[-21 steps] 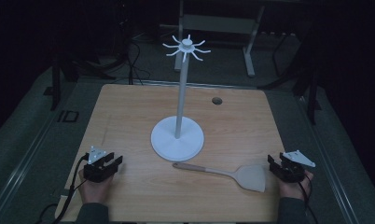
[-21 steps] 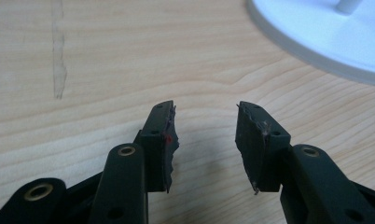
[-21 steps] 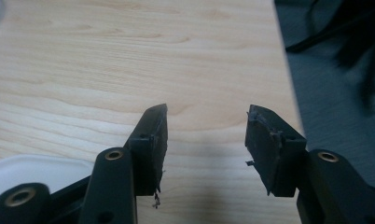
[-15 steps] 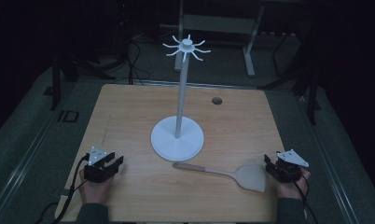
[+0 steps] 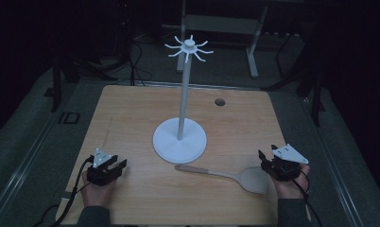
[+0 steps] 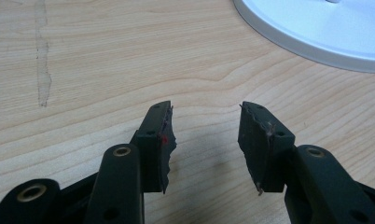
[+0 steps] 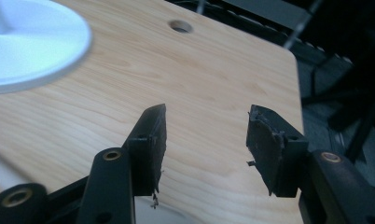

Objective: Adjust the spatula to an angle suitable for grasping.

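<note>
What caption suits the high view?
Two open grippers, left and right, flank a wooden spatula before a white hook stand.

Both grippers, left (image 5: 116, 164) and right (image 5: 267, 161), are showing black jaws with brass-ringed screw holes. Grey three-cornered plates are topping them, black cables are trailing back, and dark sleeves are covering the forearms.

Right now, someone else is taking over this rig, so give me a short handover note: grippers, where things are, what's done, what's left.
Left gripper: open, empty, low over the table's near left part.
Right gripper: open, empty, beside the blade of the wooden spatula.
The spatula lies flat, just in front of the base of the white hook stand.
Done: nothing picked up yet.
Left: probably grasp the spatula and hang it on a hook at the stand's top.
</note>
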Demonstrator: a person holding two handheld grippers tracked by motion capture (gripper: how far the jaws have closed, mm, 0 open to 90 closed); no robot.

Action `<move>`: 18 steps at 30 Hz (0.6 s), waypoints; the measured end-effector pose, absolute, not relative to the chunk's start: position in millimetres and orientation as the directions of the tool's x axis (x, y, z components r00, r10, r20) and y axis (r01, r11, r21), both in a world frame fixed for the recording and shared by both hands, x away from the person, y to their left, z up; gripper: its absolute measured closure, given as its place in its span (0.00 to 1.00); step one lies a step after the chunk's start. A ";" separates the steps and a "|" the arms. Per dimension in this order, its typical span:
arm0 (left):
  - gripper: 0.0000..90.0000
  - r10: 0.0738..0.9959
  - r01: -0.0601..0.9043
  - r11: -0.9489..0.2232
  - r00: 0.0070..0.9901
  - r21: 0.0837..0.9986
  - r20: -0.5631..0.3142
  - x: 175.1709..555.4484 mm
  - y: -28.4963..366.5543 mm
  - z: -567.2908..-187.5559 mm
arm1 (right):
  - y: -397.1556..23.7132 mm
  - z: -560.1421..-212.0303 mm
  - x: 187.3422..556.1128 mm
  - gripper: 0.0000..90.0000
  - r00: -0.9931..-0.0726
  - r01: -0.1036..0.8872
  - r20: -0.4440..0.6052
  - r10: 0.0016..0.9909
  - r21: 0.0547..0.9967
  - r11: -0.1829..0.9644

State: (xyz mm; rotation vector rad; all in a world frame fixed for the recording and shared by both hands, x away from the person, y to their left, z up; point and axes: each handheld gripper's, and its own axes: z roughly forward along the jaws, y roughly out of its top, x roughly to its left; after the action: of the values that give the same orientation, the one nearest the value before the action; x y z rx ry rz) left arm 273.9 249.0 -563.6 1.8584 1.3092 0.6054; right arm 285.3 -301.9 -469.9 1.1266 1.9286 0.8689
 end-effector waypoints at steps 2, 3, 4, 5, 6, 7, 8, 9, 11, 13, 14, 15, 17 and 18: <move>0.61 0.932 0.566 -0.178 0.360 0.805 -0.046 273.7 248.8 -563.6 | -292.4 -463.6 284.8 0.53 -0.397 0.401 -0.266 0.878 0.810 0.427; 0.61 0.932 0.566 -0.178 0.360 0.805 -0.047 273.7 248.8 -563.6 | -287.2 -461.1 284.6 0.53 -0.411 0.396 -0.278 0.868 0.803 0.445; 0.61 0.932 0.567 -0.178 0.360 0.805 -0.047 273.7 248.9 -563.5 | -282.2 -458.8 284.4 0.53 -0.427 0.391 -0.285 0.858 0.798 0.459; 0.61 0.932 0.567 -0.177 0.359 0.804 -0.049 273.7 248.8 -563.5 | -277.9 -456.6 284.9 0.53 -0.446 0.383 -0.292 0.846 0.792 0.476; 0.61 0.932 0.567 -0.177 0.359 0.804 -0.048 273.7 248.8 -563.5 | -273.4 -454.6 285.0 0.53 -0.456 0.376 -0.299 0.838 0.788 0.487; 0.61 0.932 0.567 -0.177 0.359 0.805 -0.048 273.7 248.8 -563.6 | -269.6 -452.8 285.8 0.53 -0.469 0.371 -0.305 0.829 0.783 0.499; 0.61 0.933 0.568 -0.177 0.358 0.804 -0.048 273.8 248.8 -563.5 | -265.9 -451.4 286.7 0.53 -0.481 0.369 -0.303 0.822 0.781 0.504; 0.61 0.933 0.568 -0.175 0.357 0.804 -0.049 273.8 248.8 -563.6 | -263.1 -450.0 288.1 0.53 -0.496 0.363 -0.300 0.815 0.781 0.508; 0.61 0.933 0.568 -0.174 0.357 0.804 -0.050 273.9 248.7 -563.6 | -258.3 -447.7 291.5 0.53 -0.535 0.366 -0.256 0.805 0.788 0.495; 0.61 0.932 0.569 -0.178 0.359 0.803 -0.048 274.0 248.8 -563.5 | -253.8 -446.1 294.9 0.53 -0.556 0.368 -0.238 0.796 0.789 0.492; 0.61 0.932 0.570 -0.179 0.359 0.802 -0.047 274.0 248.7 -563.5 | -251.6 -445.5 296.8 0.53 -0.565 0.370 -0.233 0.792 0.786 0.495; 0.61 0.932 0.570 -0.180 0.359 0.802 -0.046 274.0 248.7 -563.5 | -249.3 -445.0 298.4 0.53 -0.571 0.369 -0.231 0.787 0.785 0.498; 0.61 0.932 0.570 -0.179 0.359 0.802 -0.047 274.1 248.5 -563.5 | -244.9 -444.1 301.5 0.53 -0.582 0.366 -0.242 0.777 0.775 0.515; 0.61 0.932 0.570 -0.181 0.360 0.801 -0.046 274.1 248.6 -563.5 | -242.8 -443.7 303.0 0.53 -0.588 0.365 -0.242 0.771 0.772 0.521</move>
State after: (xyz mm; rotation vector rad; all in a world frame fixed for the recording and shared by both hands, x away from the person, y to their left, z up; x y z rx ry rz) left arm 274.1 248.6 -563.5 1.8652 1.3110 0.6042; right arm 303.0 -242.8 -443.7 0.9211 2.1866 0.9226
